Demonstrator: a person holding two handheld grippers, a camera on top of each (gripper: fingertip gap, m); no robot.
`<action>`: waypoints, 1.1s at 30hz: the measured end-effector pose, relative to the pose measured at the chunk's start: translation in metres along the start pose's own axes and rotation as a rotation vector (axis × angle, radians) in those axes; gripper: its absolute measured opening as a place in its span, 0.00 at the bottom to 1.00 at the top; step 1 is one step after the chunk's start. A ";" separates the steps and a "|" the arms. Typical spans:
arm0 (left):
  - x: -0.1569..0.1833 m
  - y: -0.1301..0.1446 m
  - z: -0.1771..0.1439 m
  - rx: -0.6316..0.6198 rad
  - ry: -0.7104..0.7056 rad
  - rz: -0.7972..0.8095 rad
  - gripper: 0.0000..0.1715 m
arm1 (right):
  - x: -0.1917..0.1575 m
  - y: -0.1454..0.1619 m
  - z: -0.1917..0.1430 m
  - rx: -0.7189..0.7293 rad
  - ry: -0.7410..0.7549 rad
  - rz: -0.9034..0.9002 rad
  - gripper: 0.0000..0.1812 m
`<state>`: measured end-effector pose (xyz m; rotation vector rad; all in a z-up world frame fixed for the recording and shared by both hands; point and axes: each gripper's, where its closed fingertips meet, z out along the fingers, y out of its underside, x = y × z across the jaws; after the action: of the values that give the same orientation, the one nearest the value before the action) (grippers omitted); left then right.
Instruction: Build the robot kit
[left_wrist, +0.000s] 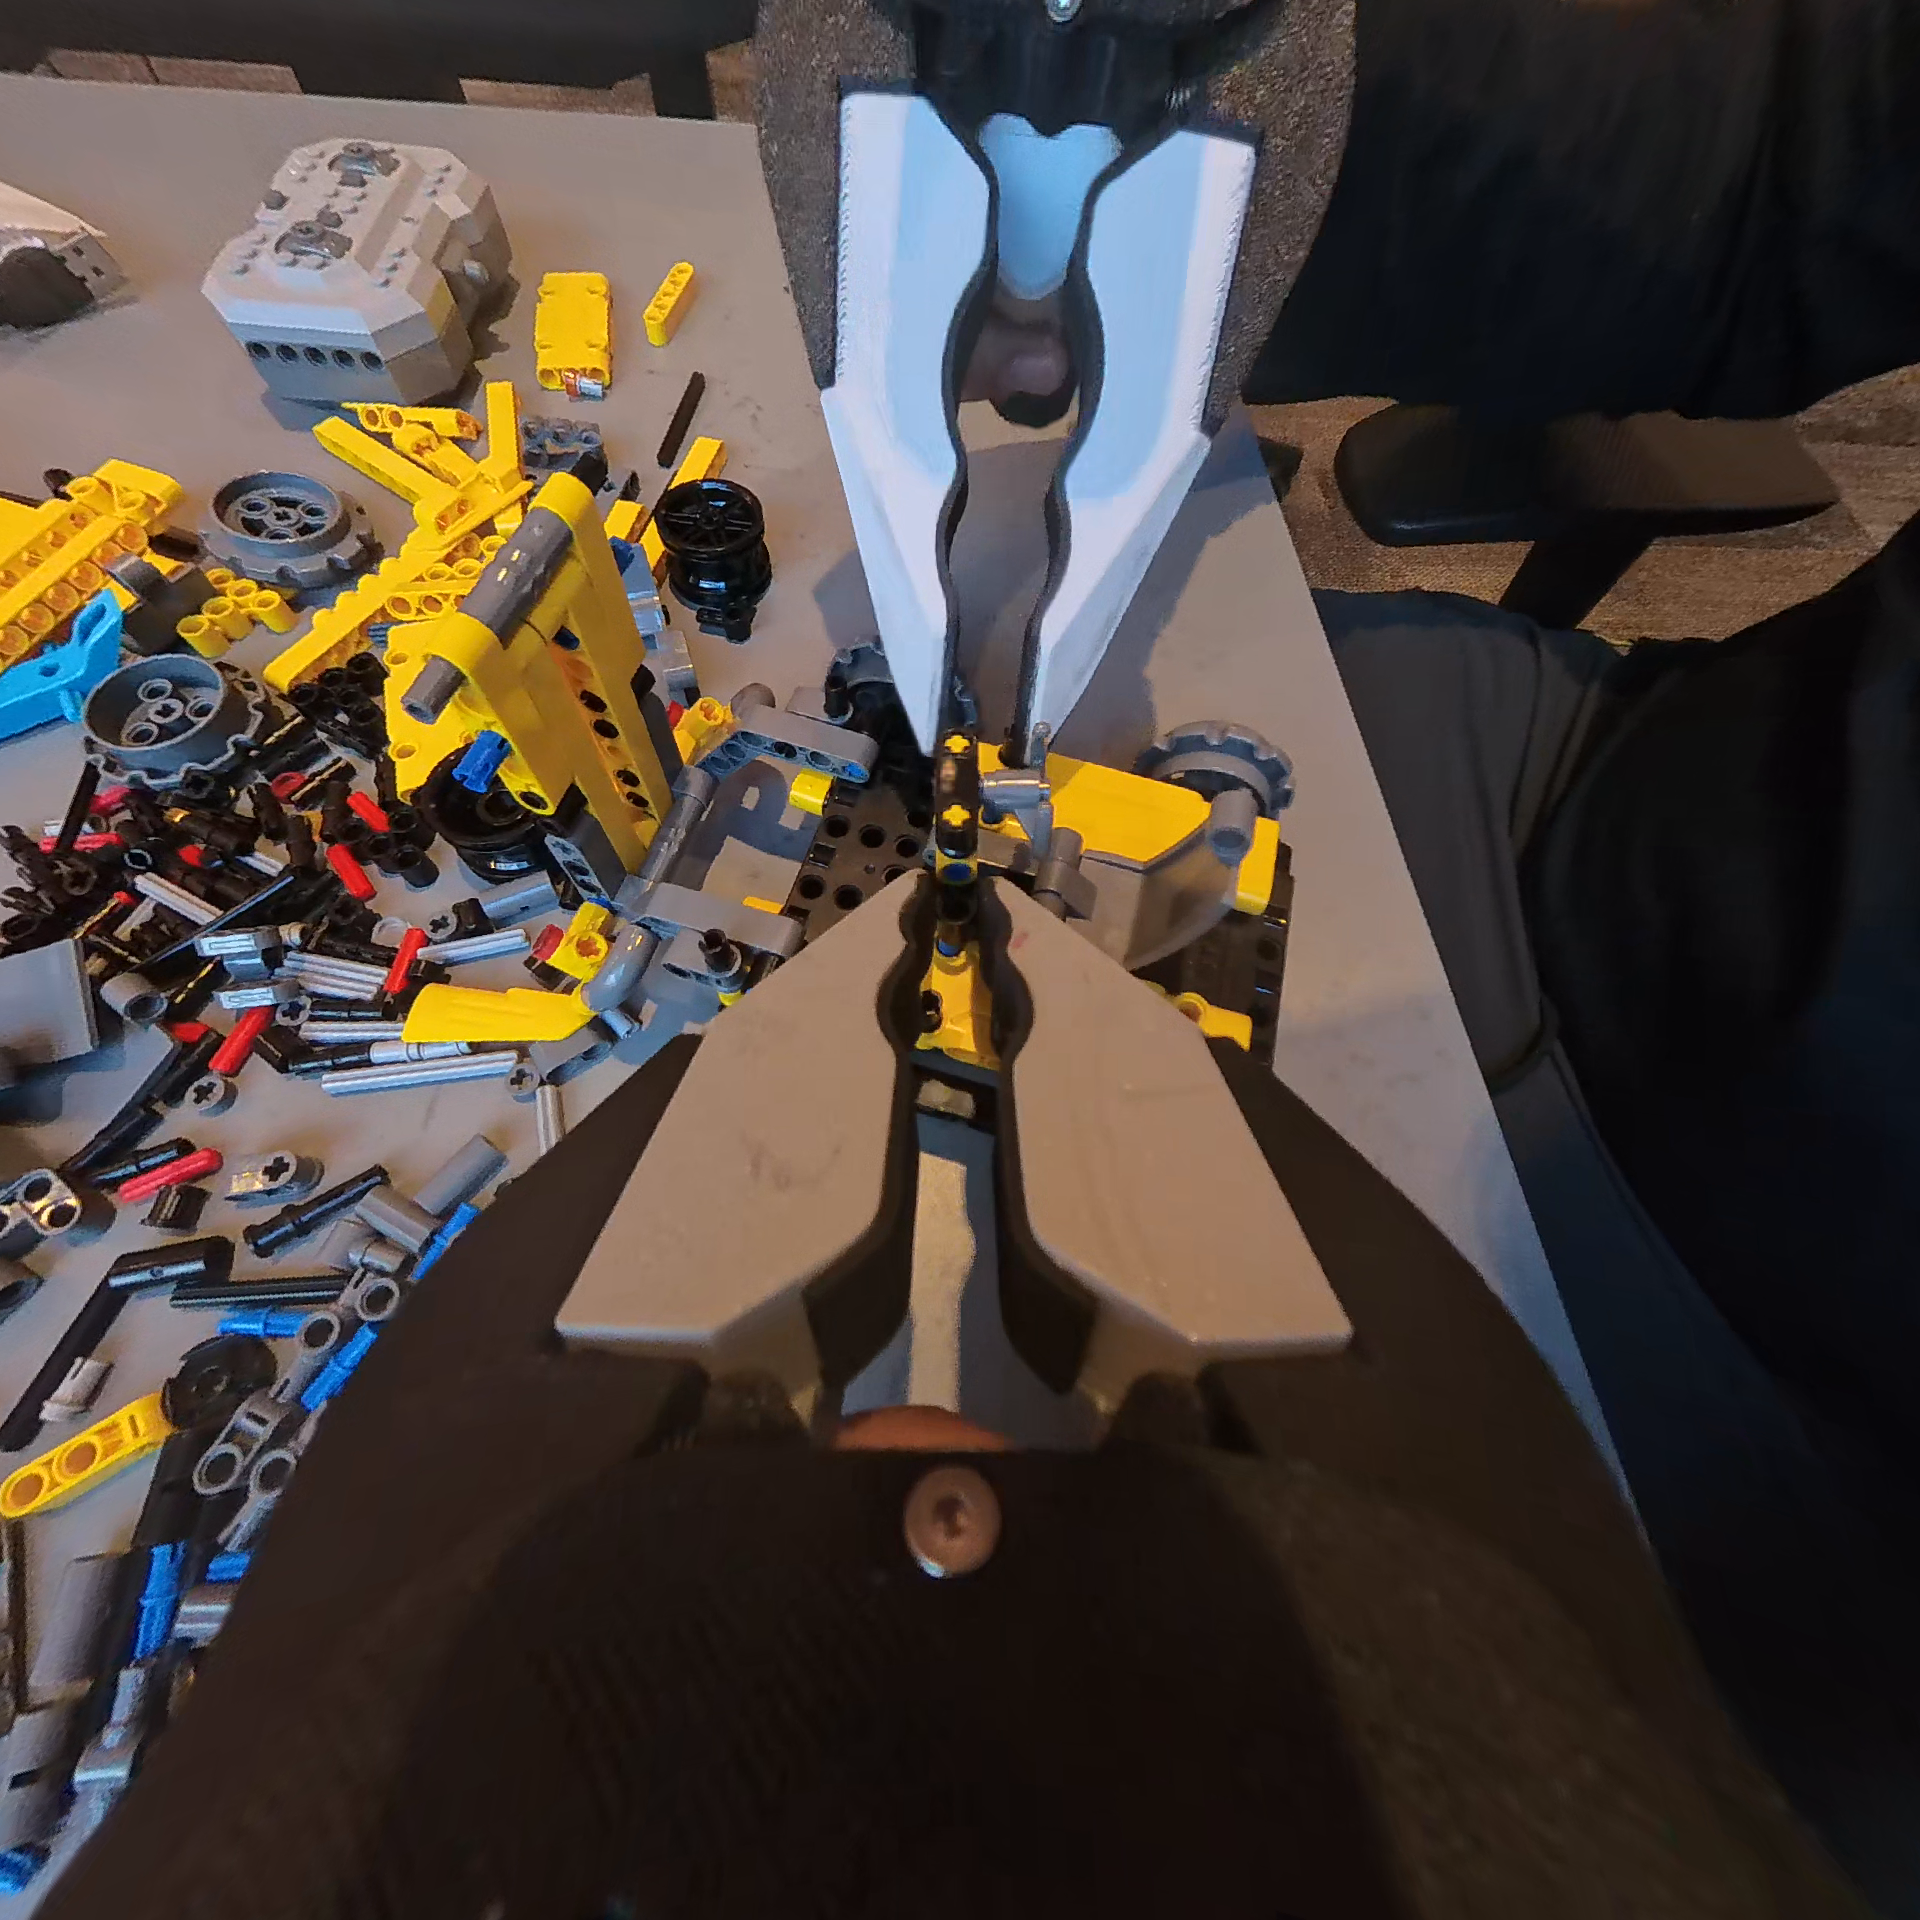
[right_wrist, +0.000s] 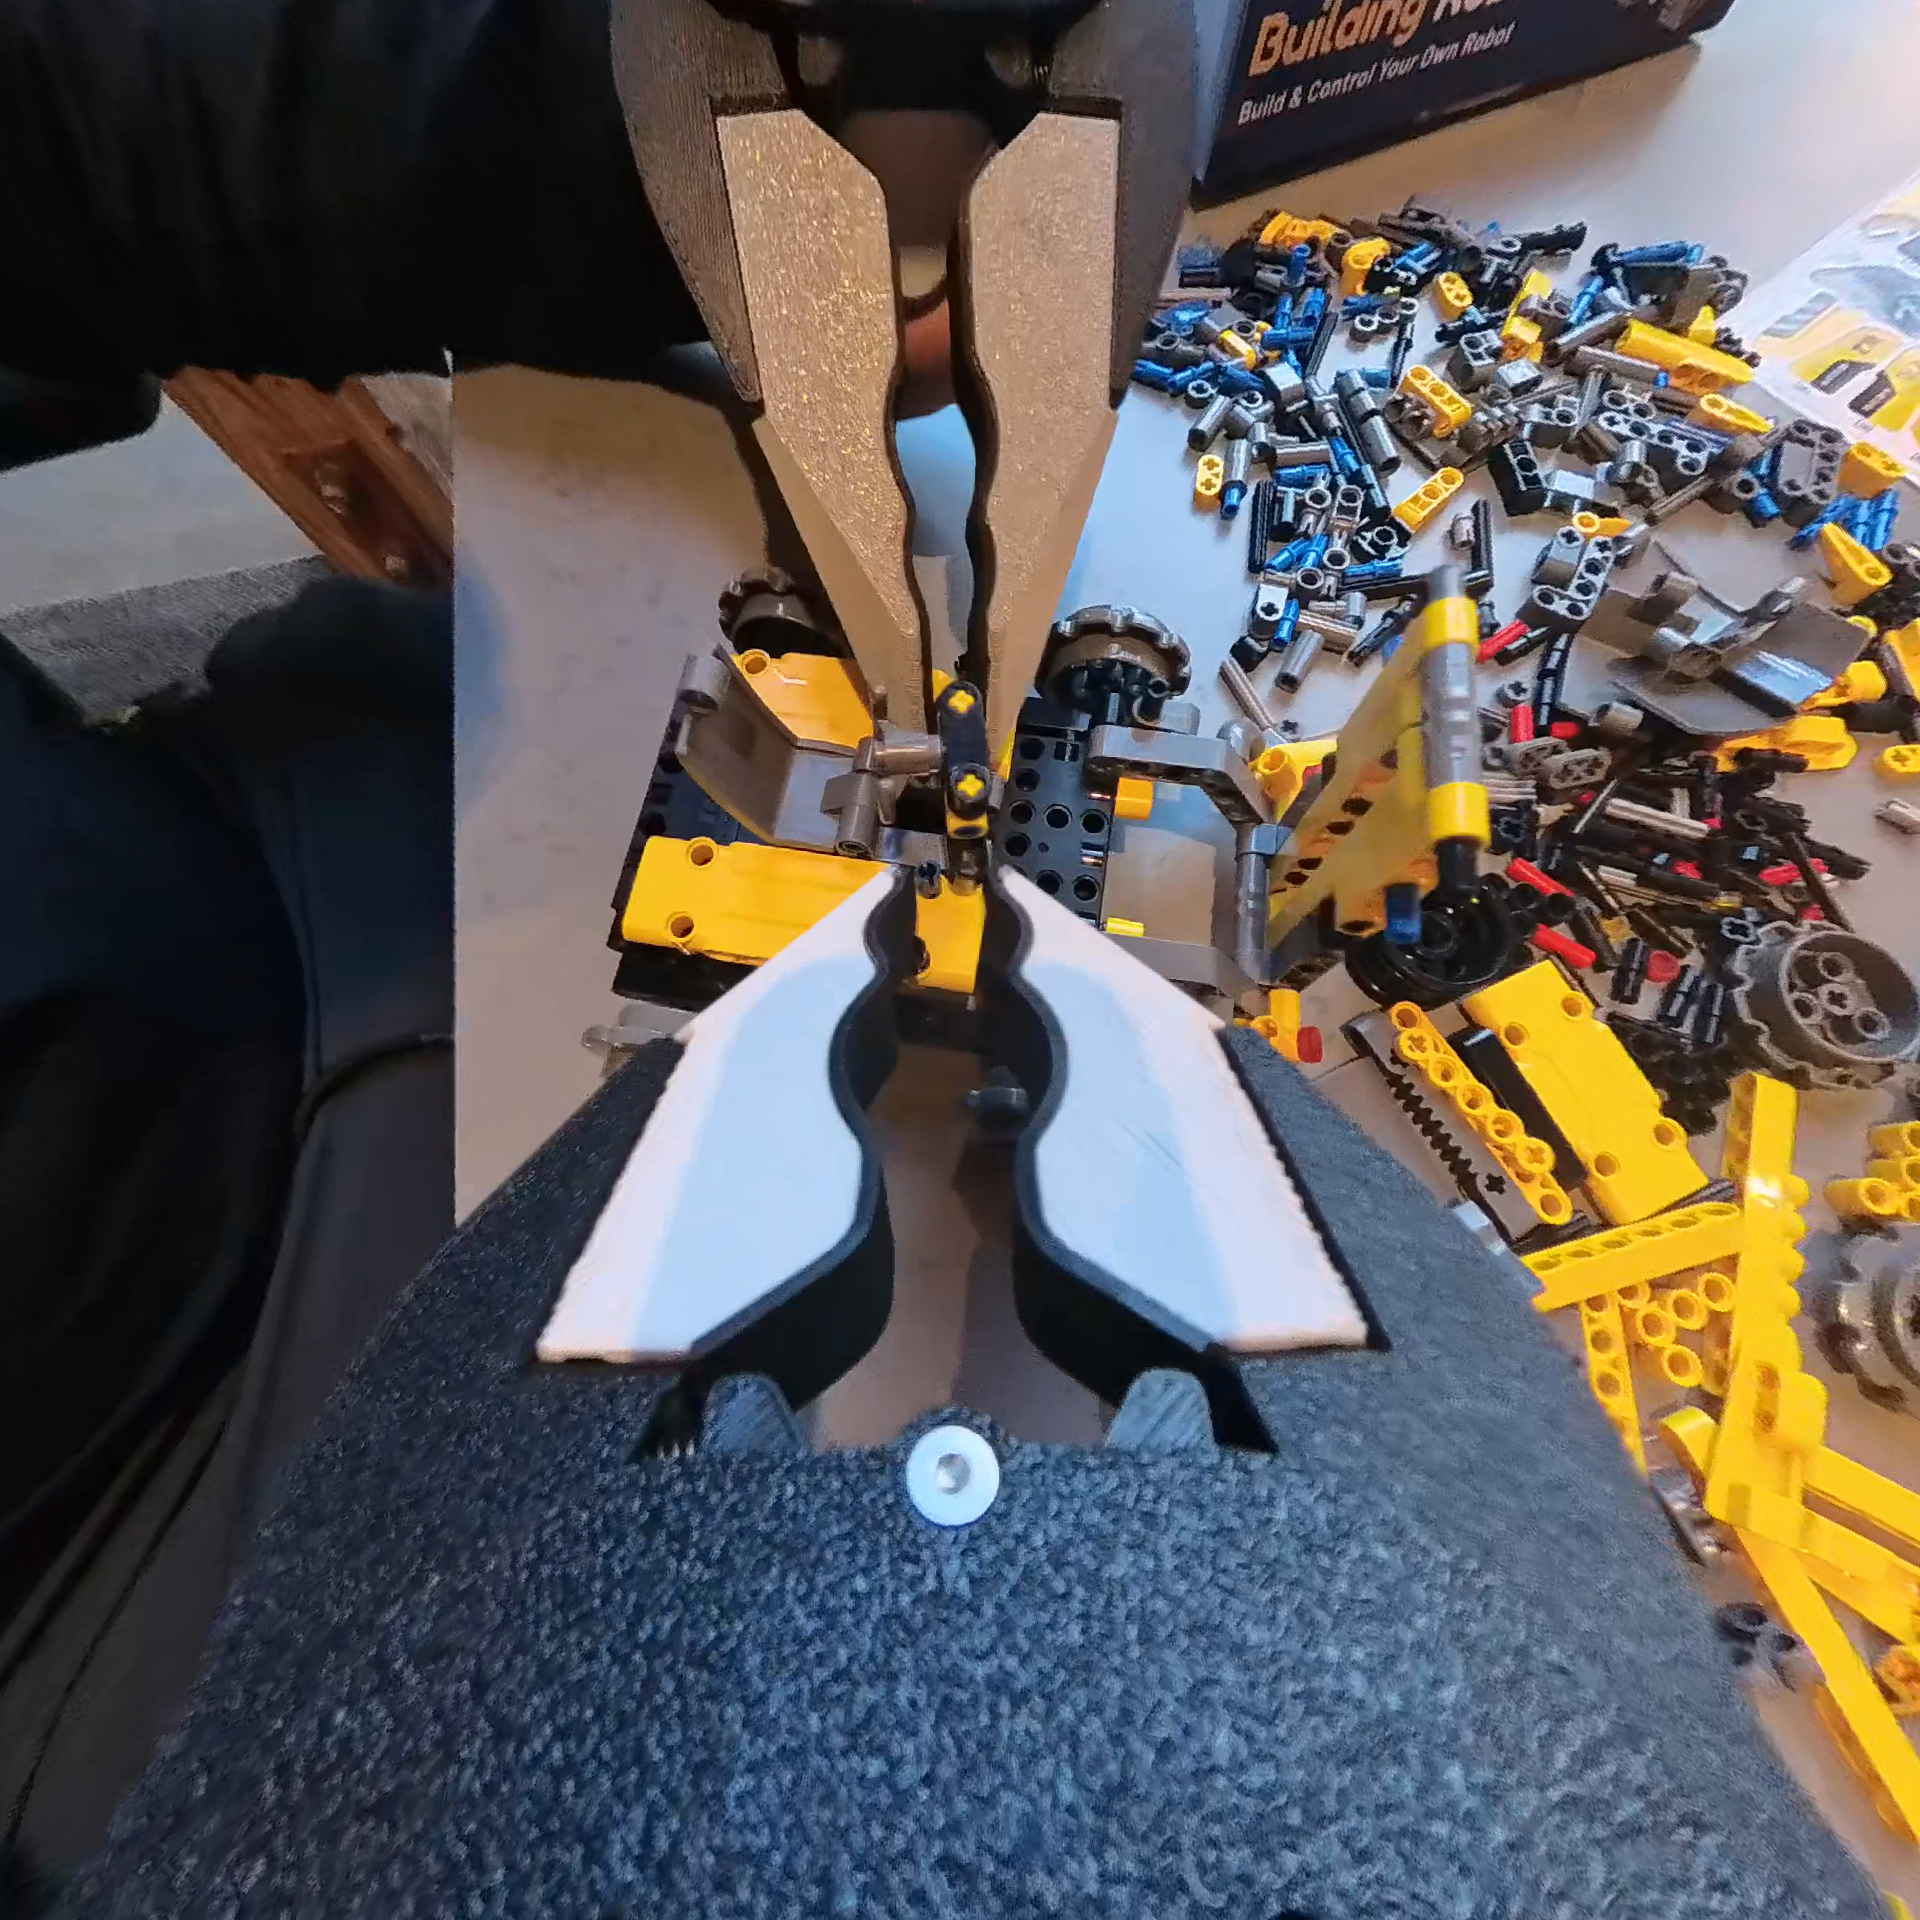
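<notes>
A small upright black beam with yellow cross pins (left_wrist: 956, 816) (right_wrist: 964, 774) stands on a black, yellow and grey brick vehicle model (left_wrist: 1132, 821) (right_wrist: 727, 899) near the table edge. My left gripper (left_wrist: 958, 891), with grey fingers, meets it from one side and is closed on it; it also shows in the right wrist view (right_wrist: 953, 715). My right gripper (right_wrist: 954, 883), with white fingers, comes from the opposite side. Its jaws stand a little apart around the beam and a grey connector (left_wrist: 1013, 784); it also shows in the left wrist view (left_wrist: 985, 736).
Loose pins, axles and beams (left_wrist: 260, 935) (right_wrist: 1558, 416) cover the grey table (left_wrist: 1247, 582). A yellow frame (left_wrist: 566, 644) (right_wrist: 1382, 769) stands beside the model. A grey motor block (left_wrist: 353, 281), a dark box (right_wrist: 1455, 94) and a booklet (right_wrist: 1849, 312) lie farther off. A person's dark-clothed legs (left_wrist: 1662, 935) are past the table edge. Less than 4 cm separates the two grippers' tips. From either gripper's tips it is about 25 centimeters to the grey motor block (left_wrist: 353, 281).
</notes>
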<state>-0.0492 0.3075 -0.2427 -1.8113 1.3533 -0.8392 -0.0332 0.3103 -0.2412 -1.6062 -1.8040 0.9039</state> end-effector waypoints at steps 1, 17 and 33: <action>0.000 0.000 0.000 -0.001 0.001 0.006 0.02 | 0.000 -0.001 -0.001 0.000 0.004 -0.007 0.07; 0.000 0.000 -0.001 0.014 0.046 -0.006 0.03 | 0.001 -0.005 0.003 -0.093 -0.071 0.077 0.03; 0.002 0.001 -0.003 0.007 0.045 0.000 0.03 | -0.005 -0.004 0.004 -0.106 -0.024 0.109 0.04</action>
<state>-0.0512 0.3047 -0.2417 -1.7969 1.3772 -0.8886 -0.0383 0.3049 -0.2410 -1.7823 -1.8226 0.8926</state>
